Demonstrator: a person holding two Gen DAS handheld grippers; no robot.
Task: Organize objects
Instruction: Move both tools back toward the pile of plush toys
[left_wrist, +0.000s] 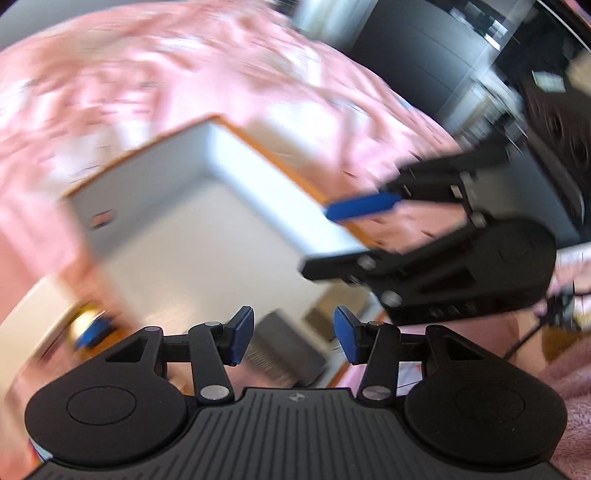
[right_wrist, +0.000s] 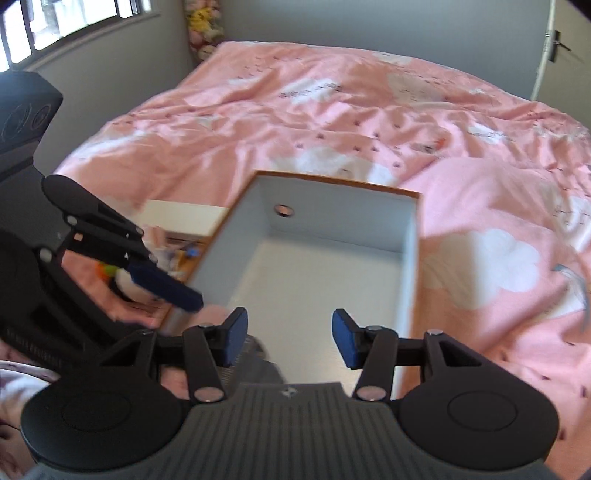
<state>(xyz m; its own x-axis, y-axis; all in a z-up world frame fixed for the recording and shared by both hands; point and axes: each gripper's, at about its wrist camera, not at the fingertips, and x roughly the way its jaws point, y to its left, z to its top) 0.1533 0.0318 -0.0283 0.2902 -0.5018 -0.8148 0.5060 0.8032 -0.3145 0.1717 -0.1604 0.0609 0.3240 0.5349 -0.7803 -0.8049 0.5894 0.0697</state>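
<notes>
Lying on the pink patterned bedspread (right_wrist: 332, 122), the empty white open-topped drawer box with wood-coloured edges (right_wrist: 317, 266) runs lengthwise away; the left gripper (left_wrist: 293, 338) and right gripper (right_wrist: 290, 338) hover spread, pinching nothing.

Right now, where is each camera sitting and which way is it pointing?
Left wrist: on the left gripper, angled down at the open white box; own blue pads apart, nothing between them, right gripper at the right.
Right wrist: on the right gripper, angled down into the box on the pink bedcover; pads apart, left gripper at the left.
Shared: box, bedcover, both grippers.
</notes>
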